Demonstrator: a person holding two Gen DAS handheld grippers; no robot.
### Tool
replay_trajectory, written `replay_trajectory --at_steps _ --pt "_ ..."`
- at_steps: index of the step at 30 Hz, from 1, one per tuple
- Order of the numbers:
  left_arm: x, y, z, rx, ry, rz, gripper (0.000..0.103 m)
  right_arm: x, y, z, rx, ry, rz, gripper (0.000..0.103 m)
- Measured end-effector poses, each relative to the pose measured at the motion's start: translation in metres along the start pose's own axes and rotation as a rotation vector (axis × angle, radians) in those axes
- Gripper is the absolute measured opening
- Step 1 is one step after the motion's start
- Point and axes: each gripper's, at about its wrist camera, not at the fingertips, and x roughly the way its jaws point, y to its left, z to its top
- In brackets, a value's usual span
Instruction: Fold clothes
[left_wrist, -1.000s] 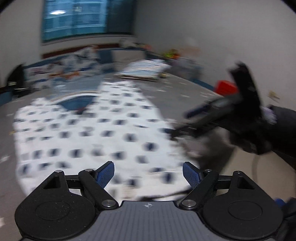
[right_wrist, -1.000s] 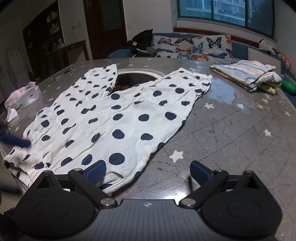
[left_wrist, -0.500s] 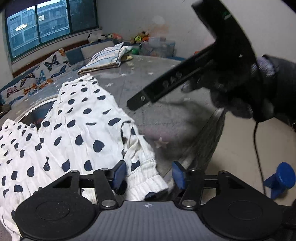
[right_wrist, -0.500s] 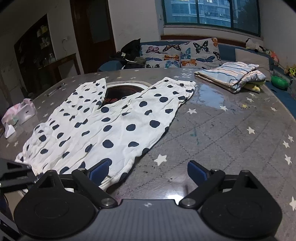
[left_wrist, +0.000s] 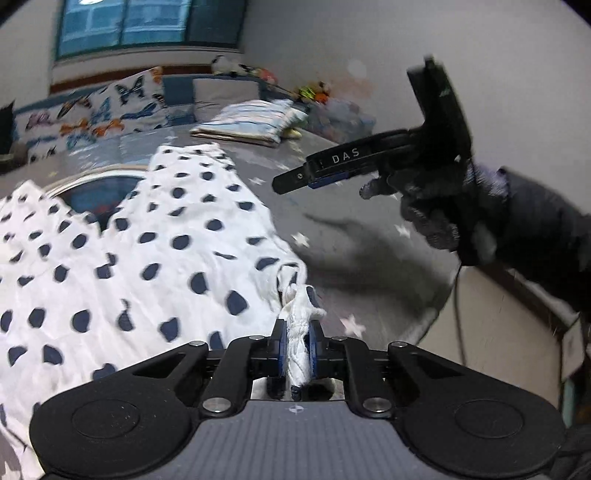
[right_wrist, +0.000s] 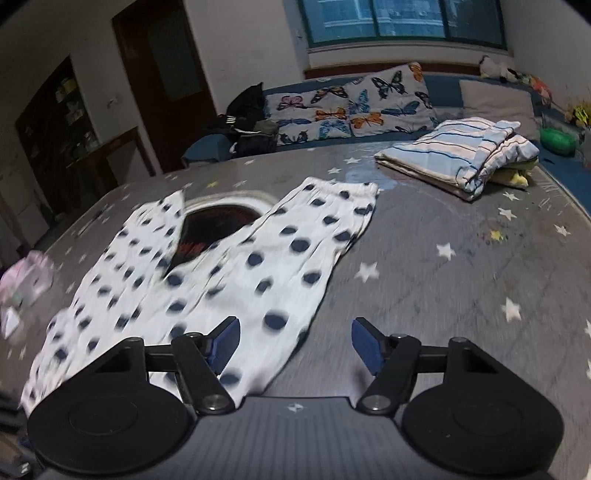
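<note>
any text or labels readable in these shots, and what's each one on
"DAS": white letters on the side of the black right tool, seen from the left wrist view.
No other words, numbers or brands can be read. The small round marks on the bodies of both tools are symbols, not text.
The polka dot garment and the folded striped clothes on the table show no readable labels.

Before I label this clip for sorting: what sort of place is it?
Most likely a lived-in home room: butterfly cushions on a window bench, soft toys along the sill, and a folded striped garment on the star-patterned table.
</note>
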Motion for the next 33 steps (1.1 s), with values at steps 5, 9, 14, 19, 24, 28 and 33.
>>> replay_trajectory --at_steps 5,9,14,19,24,28,33 --pt "-0.011 0.019 0.007 -0.089 -0.02 -0.03 0.013 0.042 -0.015 0.036 0.025 0.013 -0.022 0.055" --pt "-0.014 0.03 0.011 -0.128 -0.026 -0.049 0.013 0.078 -0.029 0.064 0.04 0.021 -0.045 0.049" --pt "-0.014 0.039 0.013 -0.164 -0.017 -0.06 0.013 0.12 -0.046 0.093 0.049 0.031 -0.085 0.047" --pt "-0.014 0.043 0.014 -0.188 -0.017 -0.068 0.013 0.15 -0.06 0.11 0.064 0.04 -0.109 0.045" --pt "-0.013 0.045 0.015 -0.197 -0.013 -0.07 0.013 0.168 -0.064 0.118 0.05 0.052 -0.112 0.038" --pt "-0.014 0.045 0.015 -0.199 -0.013 -0.069 0.013 0.176 -0.063 0.118 0.052 0.052 -0.116 0.025" --pt "-0.017 0.046 0.013 -0.208 -0.019 -0.062 0.013 0.18 -0.064 0.119 0.069 0.05 -0.127 0.005"
